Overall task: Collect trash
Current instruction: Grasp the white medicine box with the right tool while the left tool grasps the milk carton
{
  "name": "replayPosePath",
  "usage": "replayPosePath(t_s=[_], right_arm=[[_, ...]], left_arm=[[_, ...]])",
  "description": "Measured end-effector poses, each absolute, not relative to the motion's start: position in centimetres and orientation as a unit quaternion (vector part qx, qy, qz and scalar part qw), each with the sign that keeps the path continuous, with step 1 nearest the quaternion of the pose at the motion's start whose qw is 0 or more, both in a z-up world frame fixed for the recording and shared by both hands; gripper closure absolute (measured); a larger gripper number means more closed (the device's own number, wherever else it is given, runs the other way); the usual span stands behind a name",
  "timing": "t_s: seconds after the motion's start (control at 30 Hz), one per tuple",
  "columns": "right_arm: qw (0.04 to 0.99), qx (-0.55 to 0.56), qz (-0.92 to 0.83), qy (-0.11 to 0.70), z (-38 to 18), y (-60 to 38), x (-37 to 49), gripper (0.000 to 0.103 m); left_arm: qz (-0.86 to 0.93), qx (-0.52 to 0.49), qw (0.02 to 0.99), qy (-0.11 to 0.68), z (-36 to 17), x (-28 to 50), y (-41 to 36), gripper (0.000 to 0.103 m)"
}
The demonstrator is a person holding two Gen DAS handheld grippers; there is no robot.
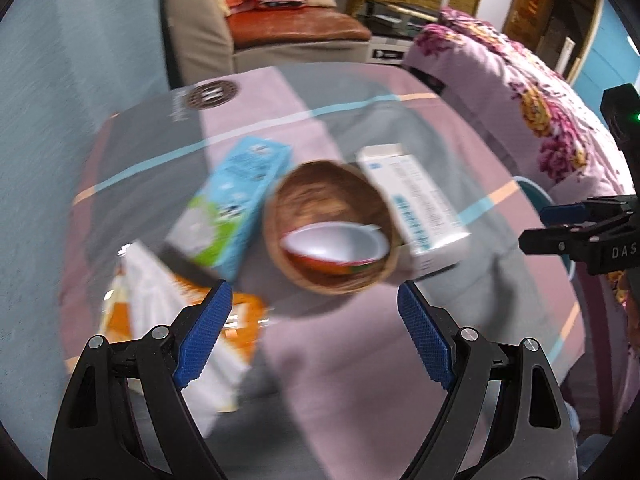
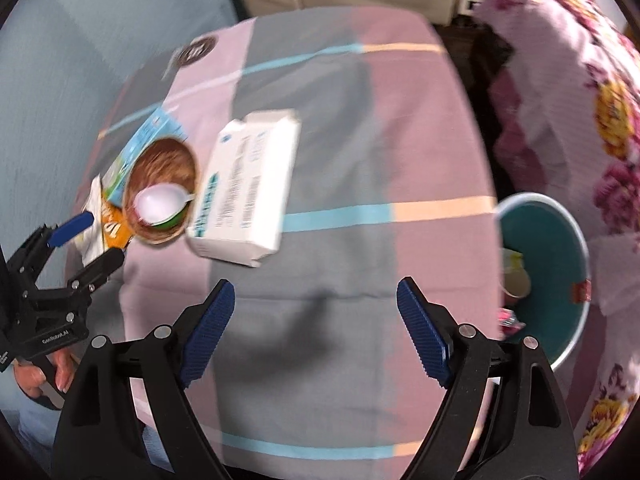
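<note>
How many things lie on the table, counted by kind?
Cardboard boxes: 2, the blue-green milk carton and the white printed box
Brown wooden bowl: 1
White plastic cup lying inside it: 1
Orange-white foil wrapper: 1
Total: 5

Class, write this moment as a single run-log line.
left gripper: open, empty | right gripper: open, empty | white box, blue carton, brown bowl: on table | bin: beside table
</note>
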State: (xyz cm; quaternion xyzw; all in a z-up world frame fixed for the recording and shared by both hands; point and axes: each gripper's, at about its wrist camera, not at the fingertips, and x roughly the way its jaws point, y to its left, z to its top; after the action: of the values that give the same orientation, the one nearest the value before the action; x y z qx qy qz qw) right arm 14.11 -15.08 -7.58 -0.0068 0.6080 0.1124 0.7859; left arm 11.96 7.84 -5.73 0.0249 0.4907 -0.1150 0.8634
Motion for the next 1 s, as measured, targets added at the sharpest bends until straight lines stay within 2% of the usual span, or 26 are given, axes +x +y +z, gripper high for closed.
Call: replayPosePath(t_s=[0.47,1.0], right_arm=[[0.757,-0.038,0.138,0.638,-11.7,-8.0,17.7,0.023],[0.776,-0.052,0.088,0.622,-11.7,-11.6,20.9,0.023]], left_arm=[[-0.067,-0.017,0.866,0.495,-6.4,13.7,14.8,0.018],[-0.079,0.05,0.85,0.519,-8.2,17.6,14.2,0.018]])
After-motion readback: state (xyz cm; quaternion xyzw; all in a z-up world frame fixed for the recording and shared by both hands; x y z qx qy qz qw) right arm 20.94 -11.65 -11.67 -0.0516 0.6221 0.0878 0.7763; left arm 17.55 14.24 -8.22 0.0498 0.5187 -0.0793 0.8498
